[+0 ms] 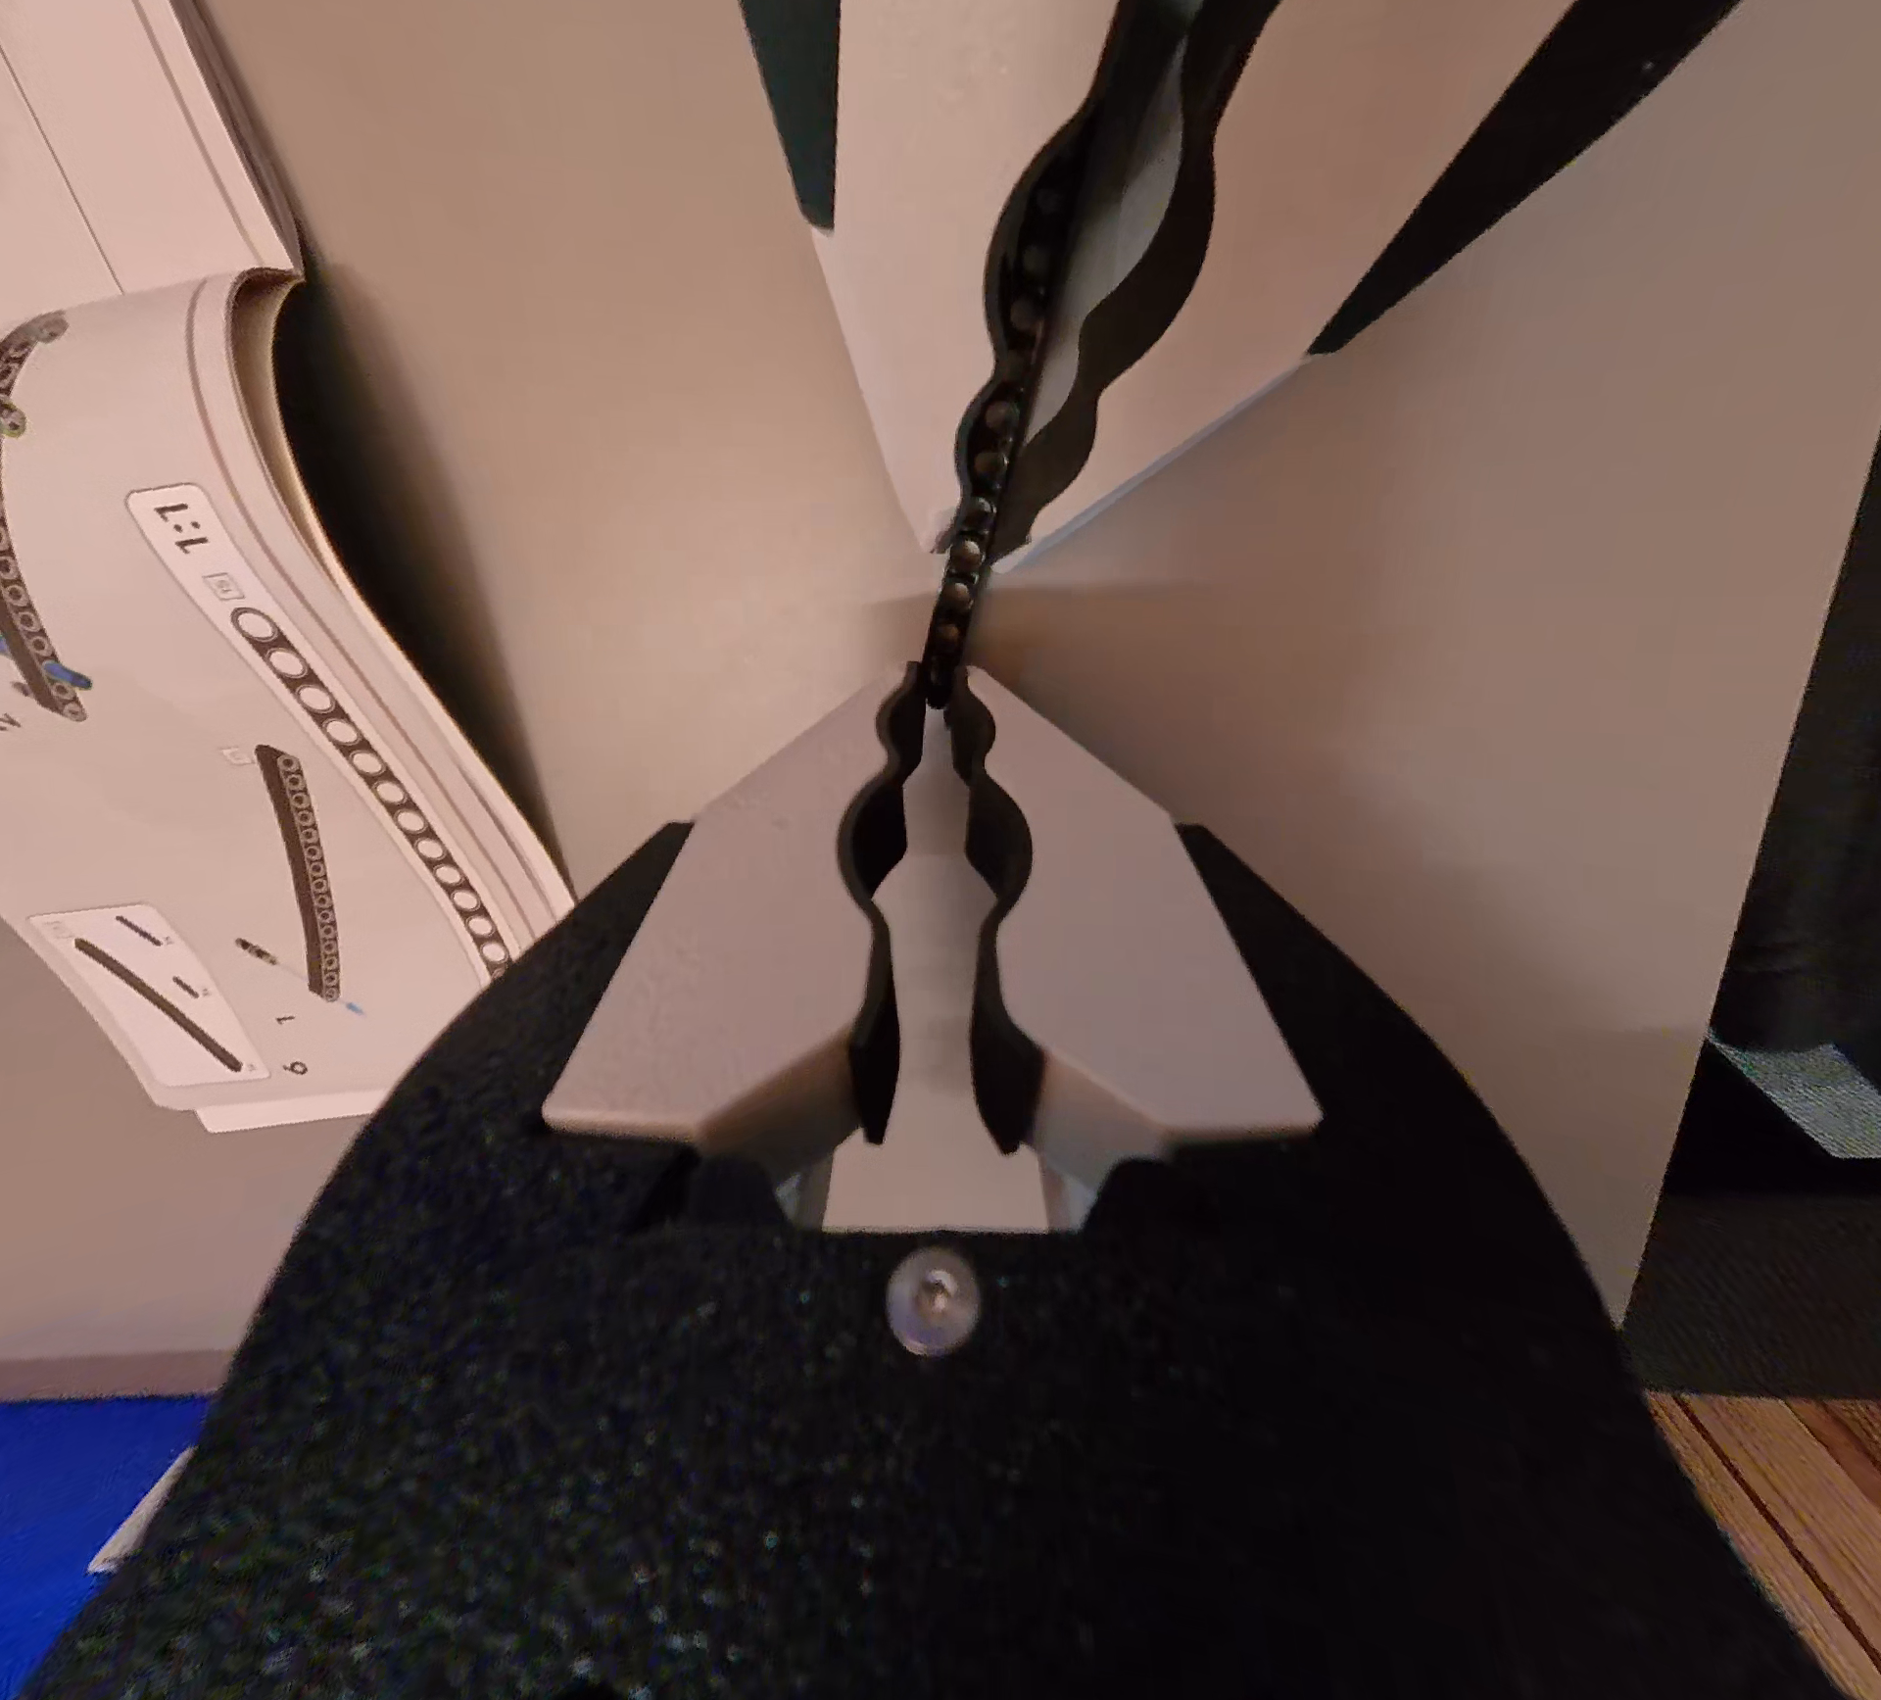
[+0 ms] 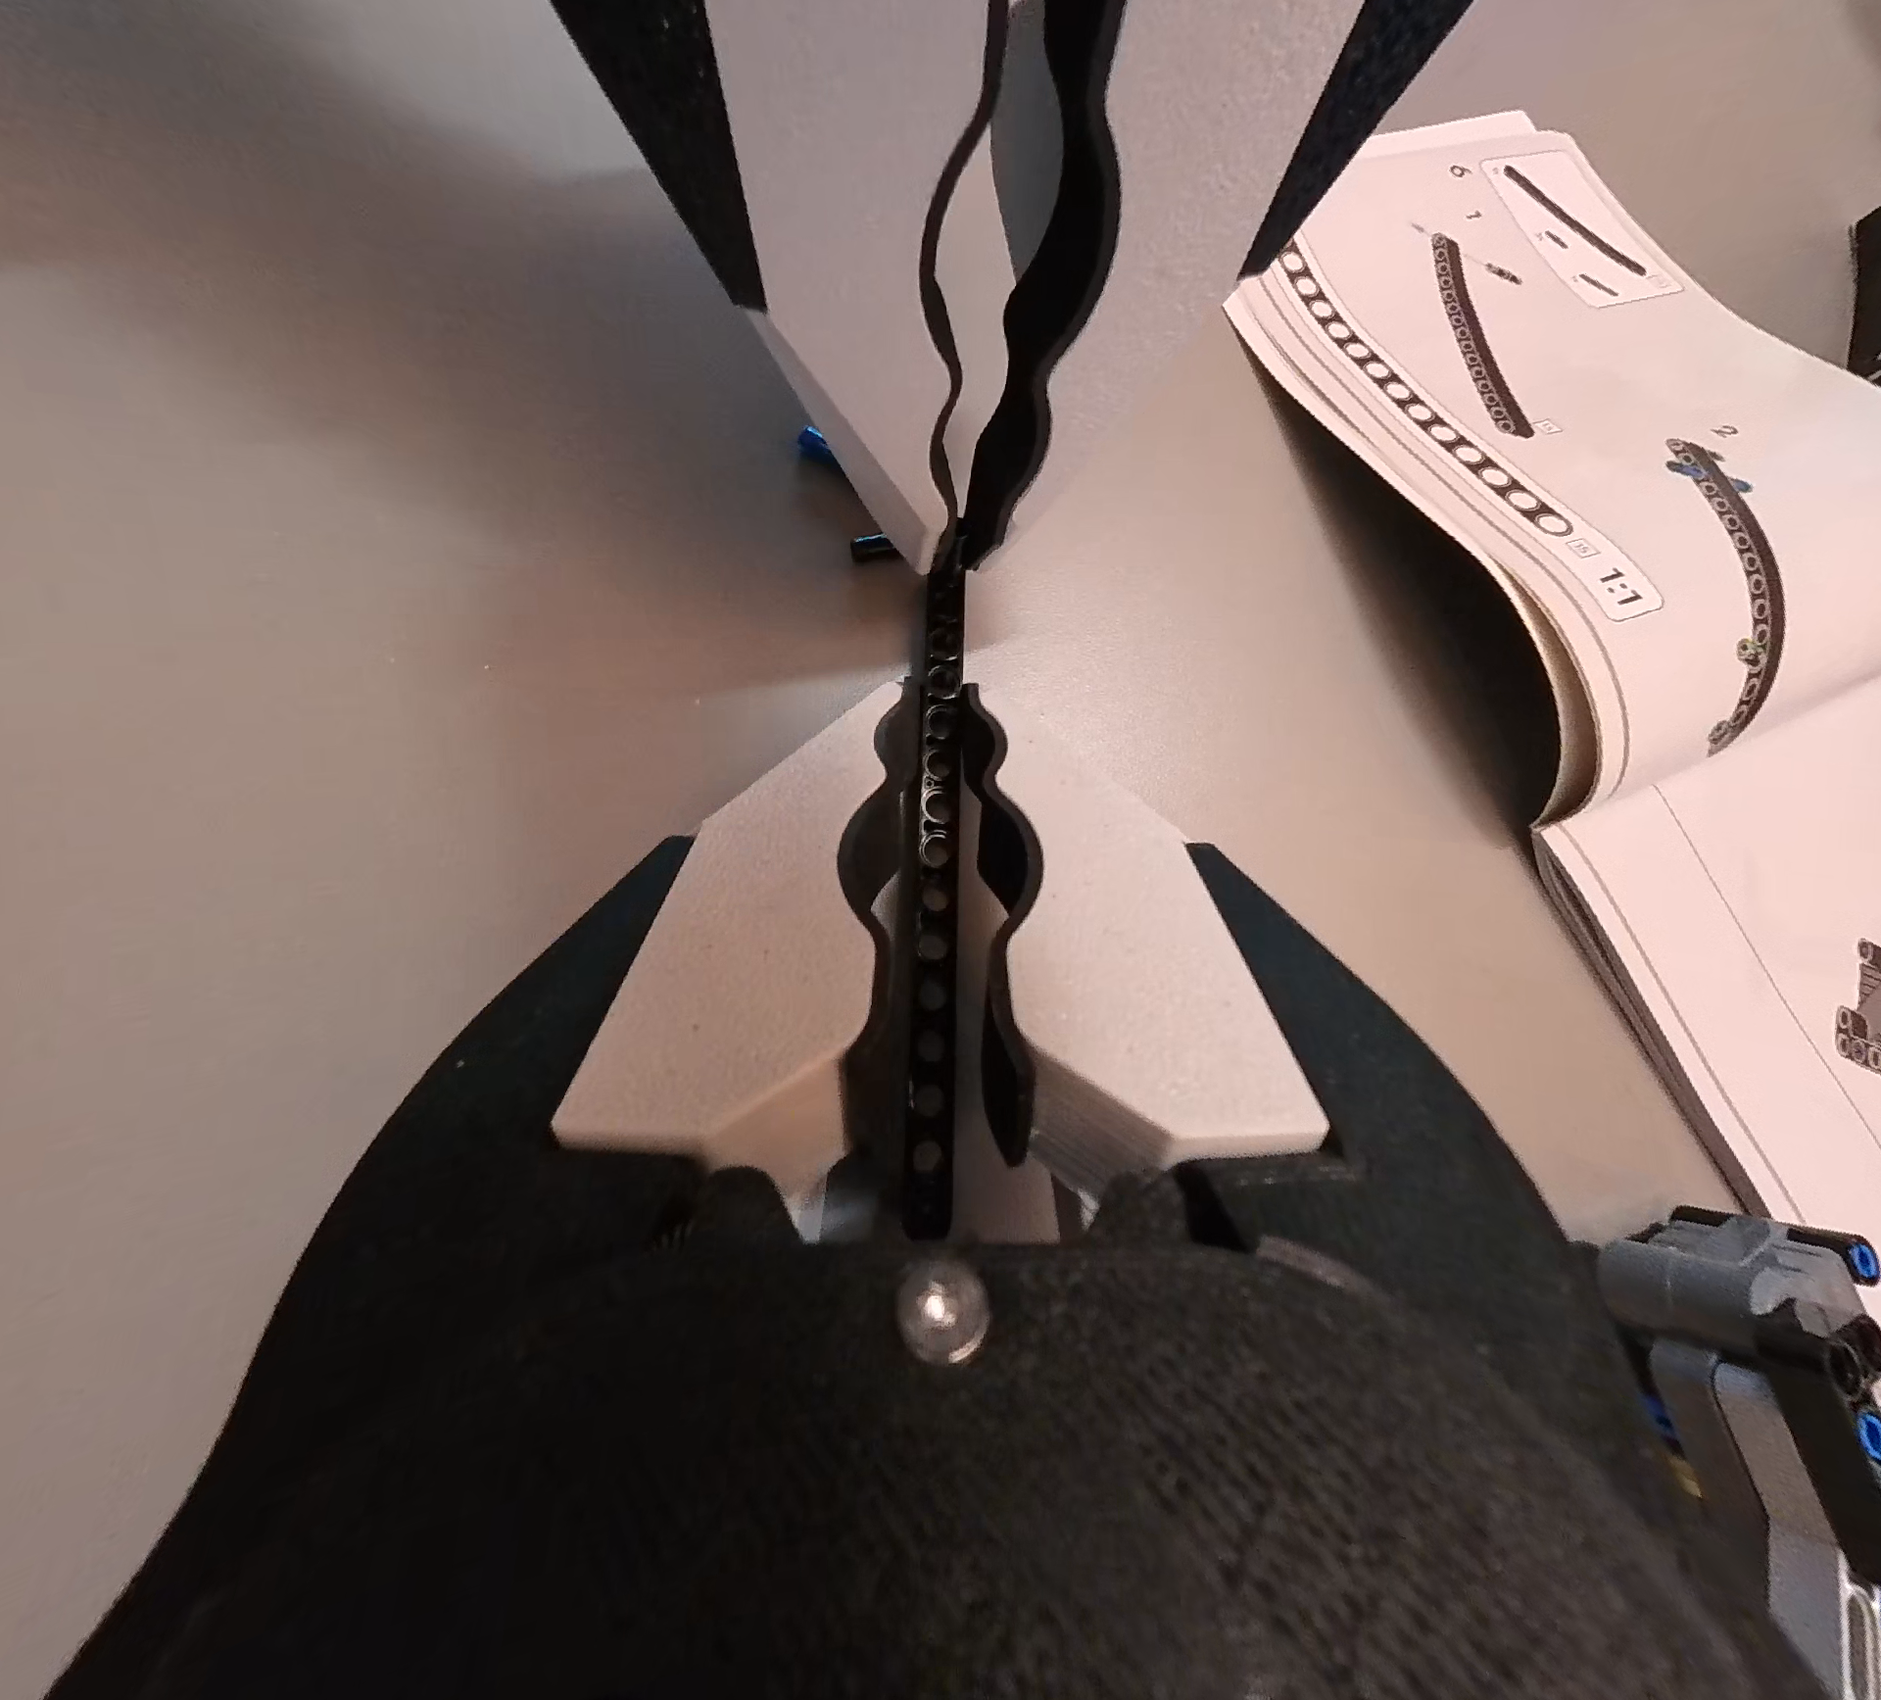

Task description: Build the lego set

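Observation:
A long black lego beam with a row of holes (image 2: 934, 888) is held between both grippers above the grey table (image 2: 407, 684). My right gripper (image 2: 942, 696) is shut on it, with most of the beam's length lying between its fingers. My left gripper (image 1: 942, 692) is shut on the beam's other end (image 1: 962, 572), pinching it at the fingertips. The two grippers face each other tip to tip, a short stretch of beam bare between them. The right gripper shows at the top of the left wrist view (image 1: 985, 536), and the left gripper at the top of the right wrist view (image 2: 952, 554).
An open instruction booklet (image 2: 1527, 480) lies on the table, also in the left wrist view (image 1: 305, 786). A grey lego assembly with blue pins (image 2: 1781, 1325) sits at the lower right. A small blue pin (image 2: 809, 442) and a black pin (image 2: 870, 547) lie under the left gripper. A blue bin (image 1: 81, 1498) stands by. Left and right tips are no more than a few centimetres apart.

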A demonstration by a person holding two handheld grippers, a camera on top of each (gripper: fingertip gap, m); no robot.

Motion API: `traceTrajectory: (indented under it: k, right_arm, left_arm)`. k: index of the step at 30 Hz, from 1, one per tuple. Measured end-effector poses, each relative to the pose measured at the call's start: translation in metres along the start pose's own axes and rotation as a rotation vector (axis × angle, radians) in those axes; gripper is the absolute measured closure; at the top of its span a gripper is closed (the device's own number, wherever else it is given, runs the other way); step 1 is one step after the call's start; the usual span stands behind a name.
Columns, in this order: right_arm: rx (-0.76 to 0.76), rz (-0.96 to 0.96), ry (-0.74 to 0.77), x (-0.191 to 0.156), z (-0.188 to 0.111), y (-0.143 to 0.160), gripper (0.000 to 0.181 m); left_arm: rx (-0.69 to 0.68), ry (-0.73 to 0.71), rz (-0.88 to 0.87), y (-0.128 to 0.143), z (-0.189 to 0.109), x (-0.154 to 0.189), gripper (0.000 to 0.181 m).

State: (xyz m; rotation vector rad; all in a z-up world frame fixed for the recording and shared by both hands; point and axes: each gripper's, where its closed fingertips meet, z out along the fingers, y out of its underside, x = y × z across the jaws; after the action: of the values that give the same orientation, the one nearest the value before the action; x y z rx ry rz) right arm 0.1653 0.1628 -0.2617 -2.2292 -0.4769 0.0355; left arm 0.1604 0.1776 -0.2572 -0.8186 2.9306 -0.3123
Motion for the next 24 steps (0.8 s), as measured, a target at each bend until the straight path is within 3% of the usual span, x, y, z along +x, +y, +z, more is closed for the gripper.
traceTrajectory:
  k: [12, 24]
  right_arm:
    - [-0.026, 0.032, 0.036, 0.001, -0.021, 0.018, 0.176]
    - [-0.004, 0.049, 0.024, 0.001, -0.022, 0.019, 0.176]
  left_arm:
    - [-0.048, 0.002, 0.007, -0.005, 0.001, -0.001, 0.179]
    - [-0.139, 0.007, 0.021, -0.005, 0.002, -0.001, 0.179]
